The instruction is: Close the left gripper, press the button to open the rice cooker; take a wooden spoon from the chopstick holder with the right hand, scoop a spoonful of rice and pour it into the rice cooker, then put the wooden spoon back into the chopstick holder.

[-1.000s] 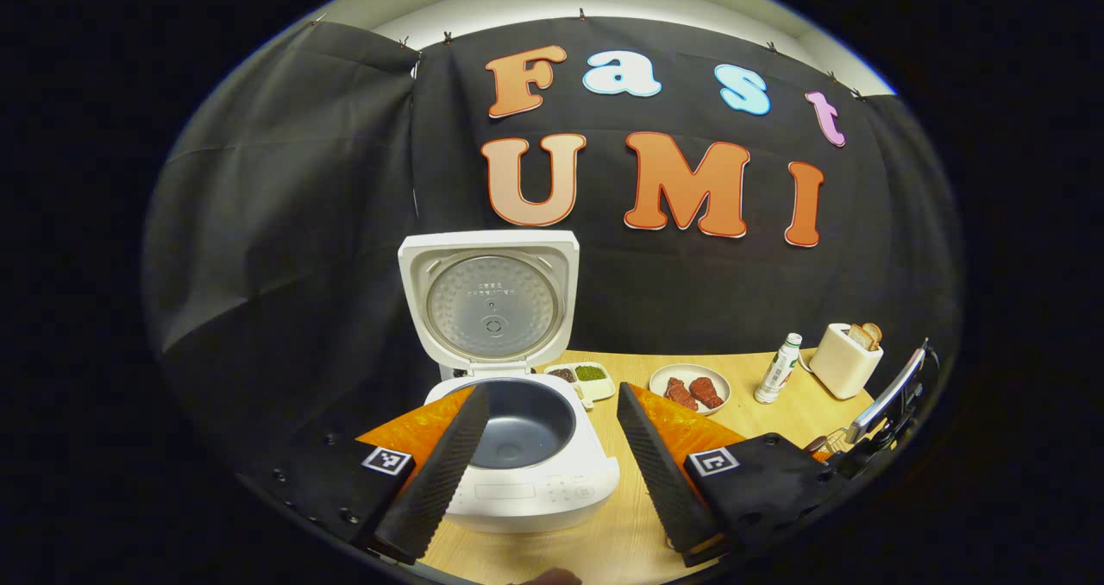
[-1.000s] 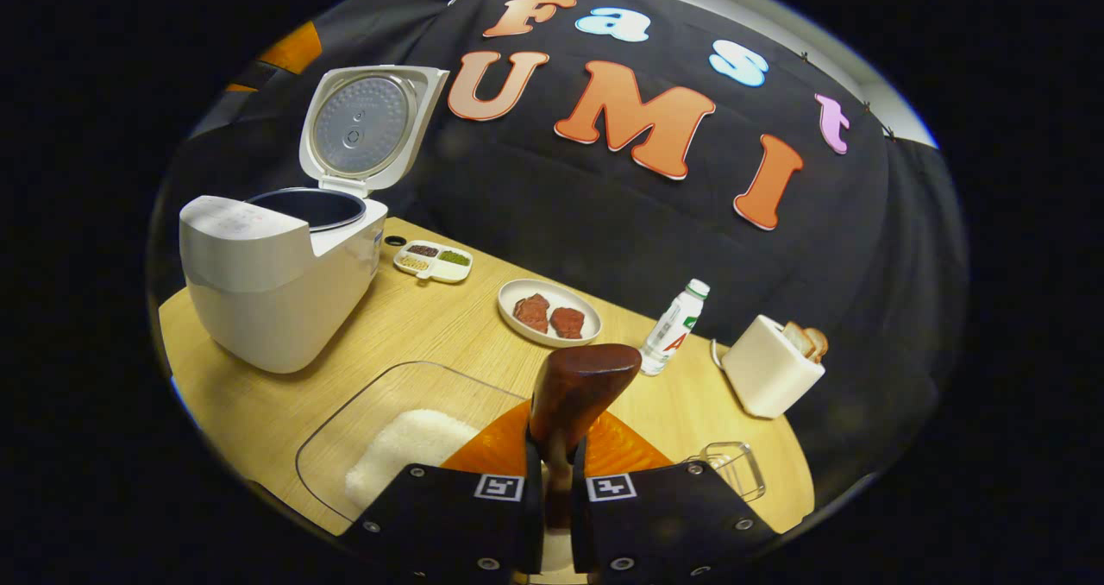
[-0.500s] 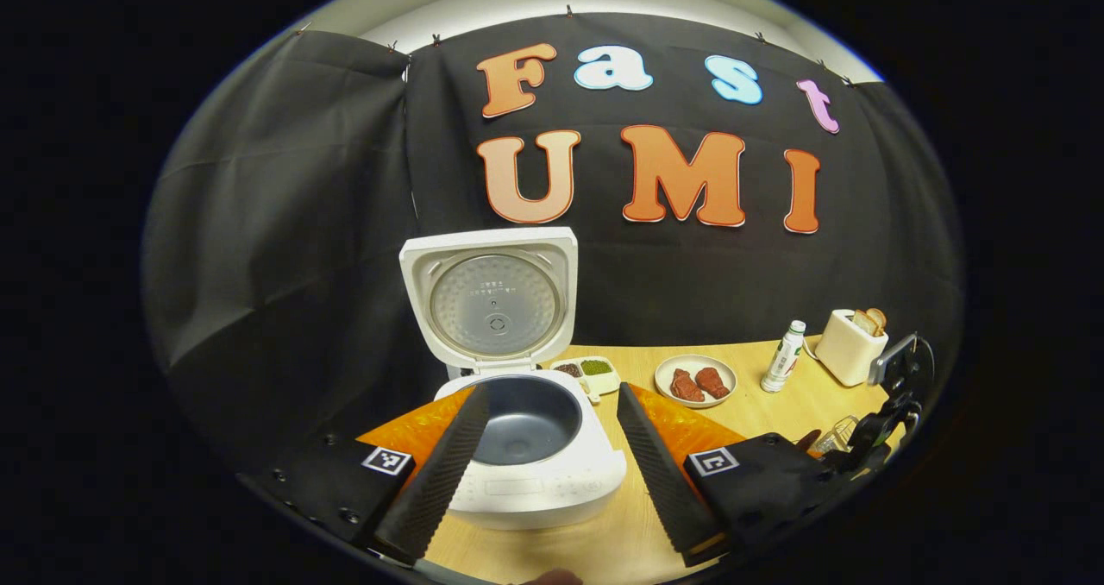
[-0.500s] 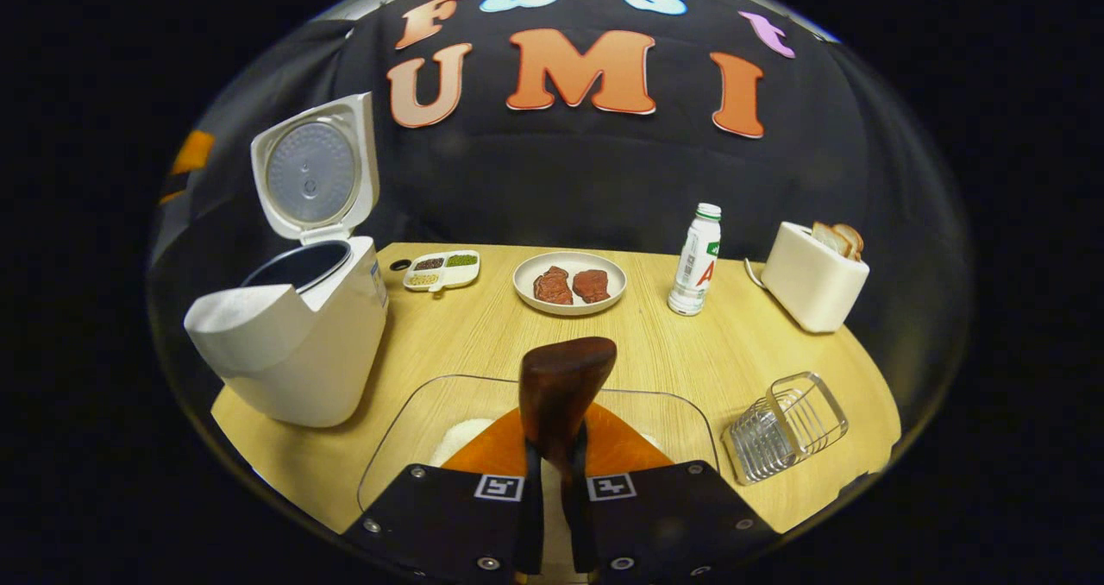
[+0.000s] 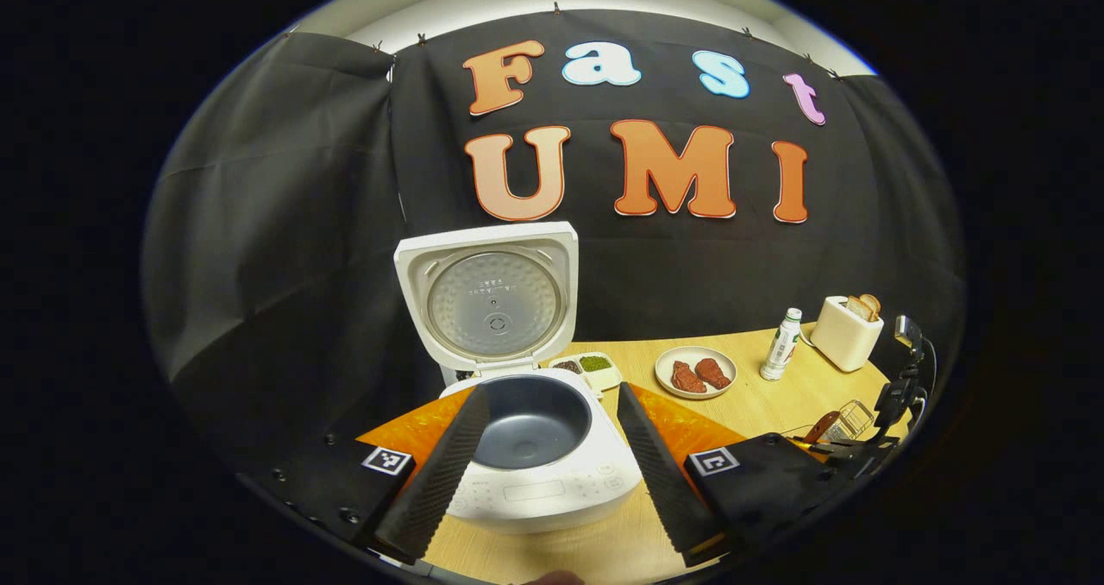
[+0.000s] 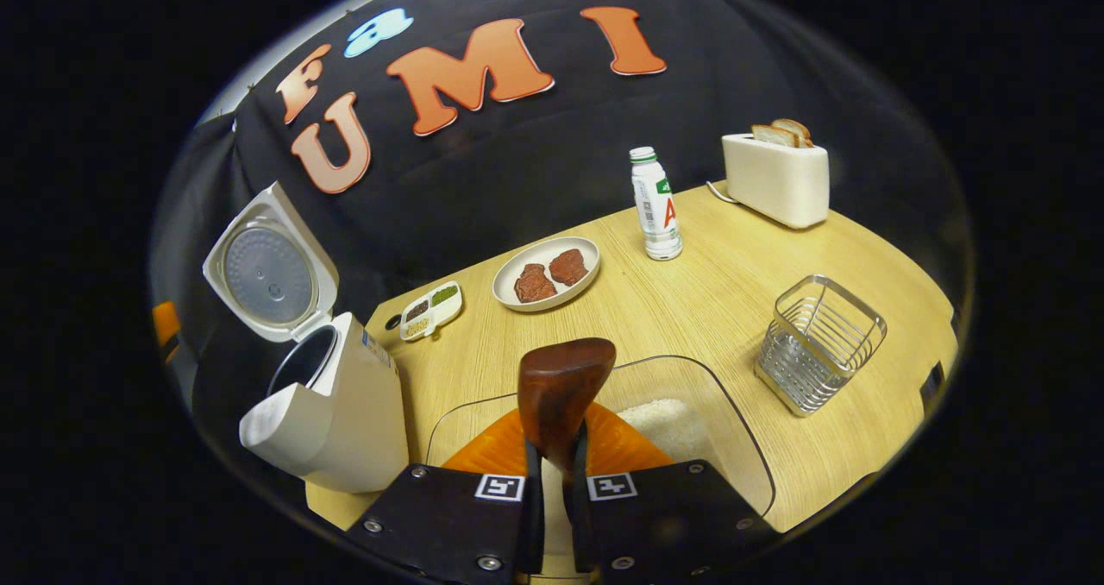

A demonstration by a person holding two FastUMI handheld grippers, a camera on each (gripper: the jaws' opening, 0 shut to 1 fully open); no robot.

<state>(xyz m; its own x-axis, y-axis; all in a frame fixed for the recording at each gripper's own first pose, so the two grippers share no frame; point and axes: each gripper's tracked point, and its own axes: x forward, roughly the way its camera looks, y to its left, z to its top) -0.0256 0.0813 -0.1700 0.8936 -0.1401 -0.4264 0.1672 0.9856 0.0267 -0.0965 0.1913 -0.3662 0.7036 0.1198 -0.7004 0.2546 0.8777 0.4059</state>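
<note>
The white rice cooker [image 5: 552,481] stands open, its lid [image 5: 487,296] upright and its dark inner pot [image 5: 530,408] bare. My left gripper [image 5: 552,473] hovers just in front of it, open, its fingers either side of the pot. My right gripper [image 6: 552,499] is shut on the handle of the dark wooden spoon [image 6: 565,386], whose bowl points forward over the clear container [image 6: 742,473] holding white rice [image 6: 664,421]. The wire chopstick holder [image 6: 815,343] stands to the right of it. Off to the left is the cooker [image 6: 345,430]. The spoon [image 5: 819,427] also appears far right.
On the wooden table [image 6: 707,300] stand a plate of meat [image 6: 546,273], a small divided tray [image 6: 431,309], a bottle [image 6: 654,205] and a toaster with bread [image 6: 776,175]. The table's right edge lies just beyond the wire holder.
The right gripper has swung and tilted with the spoon, so the rice container and wire holder now sit more to its right. The left gripper has drifted slightly, still open.
</note>
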